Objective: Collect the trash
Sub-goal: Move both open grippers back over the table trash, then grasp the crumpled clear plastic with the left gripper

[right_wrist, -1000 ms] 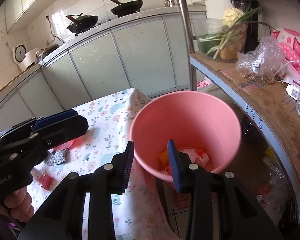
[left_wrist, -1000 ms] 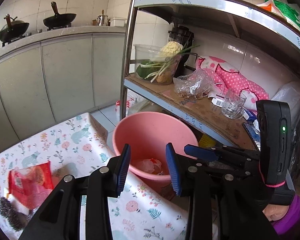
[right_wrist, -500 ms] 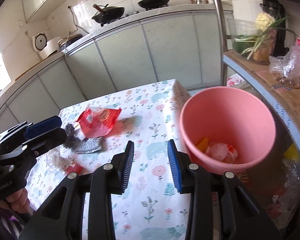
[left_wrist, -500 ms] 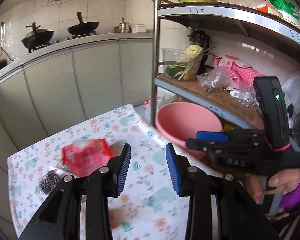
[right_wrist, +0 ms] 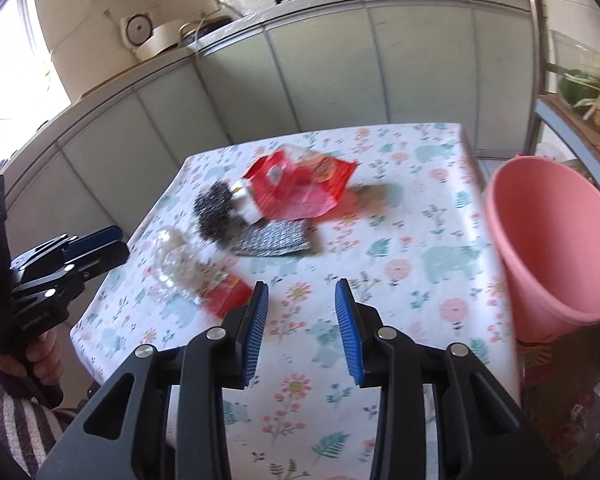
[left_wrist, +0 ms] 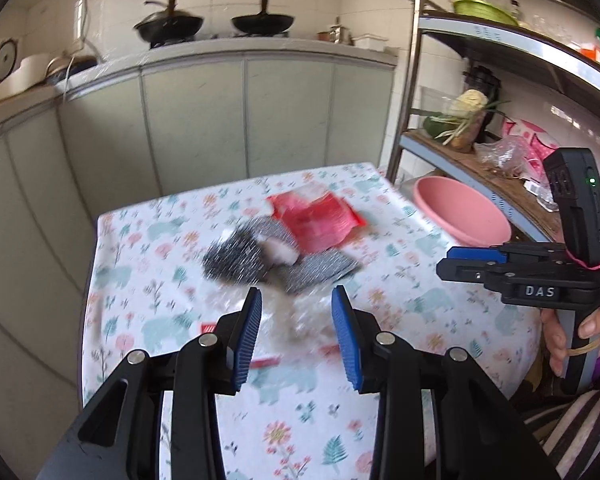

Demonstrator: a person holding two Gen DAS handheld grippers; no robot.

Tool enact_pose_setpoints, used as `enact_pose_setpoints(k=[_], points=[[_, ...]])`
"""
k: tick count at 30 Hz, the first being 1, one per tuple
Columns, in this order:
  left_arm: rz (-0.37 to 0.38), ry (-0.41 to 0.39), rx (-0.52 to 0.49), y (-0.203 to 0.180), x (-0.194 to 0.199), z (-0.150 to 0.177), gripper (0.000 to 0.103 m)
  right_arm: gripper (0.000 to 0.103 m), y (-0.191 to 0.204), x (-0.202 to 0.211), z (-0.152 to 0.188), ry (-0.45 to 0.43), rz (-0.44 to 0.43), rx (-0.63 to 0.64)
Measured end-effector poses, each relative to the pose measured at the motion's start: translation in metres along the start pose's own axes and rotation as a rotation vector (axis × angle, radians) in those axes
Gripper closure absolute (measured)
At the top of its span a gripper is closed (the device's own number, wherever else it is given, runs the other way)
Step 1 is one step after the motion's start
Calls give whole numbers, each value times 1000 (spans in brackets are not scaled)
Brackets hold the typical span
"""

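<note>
Trash lies on the flowered tablecloth (right_wrist: 380, 248): a red snack wrapper (right_wrist: 300, 184) (left_wrist: 320, 220), a dark steel-wool scourer (right_wrist: 214, 208) (left_wrist: 232, 256), a grey mesh cloth (right_wrist: 272, 240) (left_wrist: 320, 272) and a crumpled clear plastic bottle (right_wrist: 176, 268) with a red label (right_wrist: 228, 296). The pink bucket (right_wrist: 552, 240) (left_wrist: 460, 212) stands off the table's right edge. My left gripper (left_wrist: 298, 320) hovers open just short of the blurred clear plastic. My right gripper (right_wrist: 300, 312) is open over bare cloth, right of the red label. Each gripper shows in the other's view, left (right_wrist: 92, 248) and right (left_wrist: 472, 260).
A metal shelf rack (left_wrist: 408, 80) with vegetables and bags rises behind the bucket. Grey kitchen cabinets (left_wrist: 240, 120) run behind the table, with woks and a rice cooker (right_wrist: 156, 36) on the counter. A person's hand (left_wrist: 572, 344) and striped clothing sit at the near edge.
Both views have swung left, away from the pink bucket and onto the table. The trash pile has come to the centre. Both grippers stayed open and empty.
</note>
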State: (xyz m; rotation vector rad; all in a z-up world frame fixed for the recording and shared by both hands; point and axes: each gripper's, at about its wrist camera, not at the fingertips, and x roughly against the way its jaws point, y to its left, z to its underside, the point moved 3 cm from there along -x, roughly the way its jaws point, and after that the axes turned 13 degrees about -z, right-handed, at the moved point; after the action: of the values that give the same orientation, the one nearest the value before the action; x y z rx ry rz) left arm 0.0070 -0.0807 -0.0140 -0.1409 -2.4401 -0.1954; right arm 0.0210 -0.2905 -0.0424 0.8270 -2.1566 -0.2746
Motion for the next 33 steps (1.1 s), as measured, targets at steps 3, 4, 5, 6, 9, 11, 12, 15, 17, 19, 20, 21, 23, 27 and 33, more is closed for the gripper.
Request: enact_pose_setpoints(k=[3,4,5,6,9,11,12,15,17,19,20,21,23,27,33], points=[[-4,43,38,13,-9,12,68,68,9,-12,2,36,-25,17],[-2,56,53,16,-13,13,68,68,12,-15,3,45,-32,22],[7,69,71,19,-17,13,68,68,14,-18,3,53,-38,27],[14,77,84,21,-20,14,68,68,16,-21,4,60,-43,31],[37,107,112,22,-32,13,68,68,19,-25,4,69,-56,38],[45,134,132,23,-42,13,68,68,19,-26,3,71,-62,41],[55,148,143,23,-46,14,68,68,20,-27,3,72,-63,42],[73,149,169,25,-54,14,67,68,18,-31,2,81,-64,40],[64,127,161,25,-56,14,68,68,18,-34,3,88,-64,39],[68,114,140,24,-59,14,80,68,18,-37,2,95,-67,39],[73,111,133,23,-59,14,86,68,18,-39,3,99,-68,40],[64,115,121,21,-61,15,99,68,18,-41,3,104,-71,40],[61,123,120,21,-64,17,99,68,19,-45,2,112,-76,43],[70,110,134,27,-62,18,100,68,26,-50,0,131,-95,71],[55,45,146,43,-39,11,101,58,38,-68,-15,211,-143,163]])
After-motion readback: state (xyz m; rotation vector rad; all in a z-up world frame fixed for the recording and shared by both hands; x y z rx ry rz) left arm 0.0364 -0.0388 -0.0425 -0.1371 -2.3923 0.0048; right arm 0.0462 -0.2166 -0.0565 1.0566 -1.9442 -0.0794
